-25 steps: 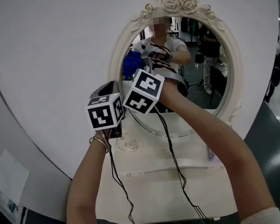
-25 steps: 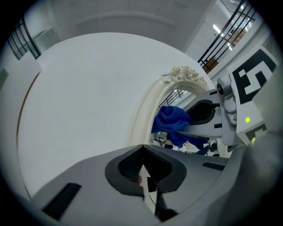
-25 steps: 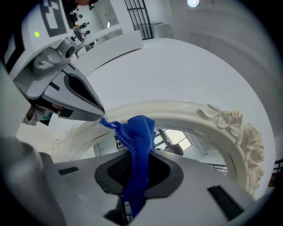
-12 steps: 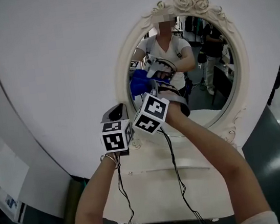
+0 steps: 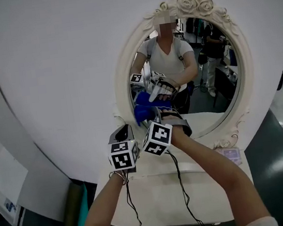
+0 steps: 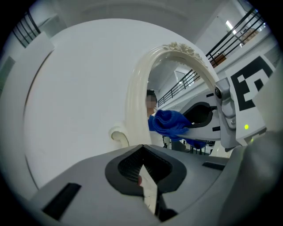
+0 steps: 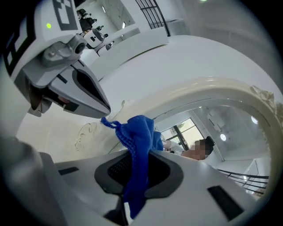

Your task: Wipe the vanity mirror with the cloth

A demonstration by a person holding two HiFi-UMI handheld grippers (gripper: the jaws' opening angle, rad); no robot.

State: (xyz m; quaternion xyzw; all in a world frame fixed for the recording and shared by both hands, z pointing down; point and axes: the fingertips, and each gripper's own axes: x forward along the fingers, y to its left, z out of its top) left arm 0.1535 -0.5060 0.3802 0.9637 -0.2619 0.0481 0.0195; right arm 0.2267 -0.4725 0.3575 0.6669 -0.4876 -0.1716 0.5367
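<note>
Before vanity mirror (image 5: 124, 78) lower left: right gripper (image 7: 132, 194) grasps blue cloth (image 7: 139, 141); left gripper (image 6: 148, 194) jaws clenched, just beside.

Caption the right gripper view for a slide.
Right hand-held gripper clamps a blue knitted cloth near the oval cream-framed vanity mirror.

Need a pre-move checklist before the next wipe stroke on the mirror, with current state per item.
1. Blue cloth clamped in the right gripper: ok, jaws shut on it.
2. Cloth pressed on the mirror glass: cannot tell; it sits at the glass's lower left.
3. Left gripper off the glass: ok, shut, nothing held, beside the frame.
4. Cables clear of the glass: ok, they hang below the mirror.
</note>
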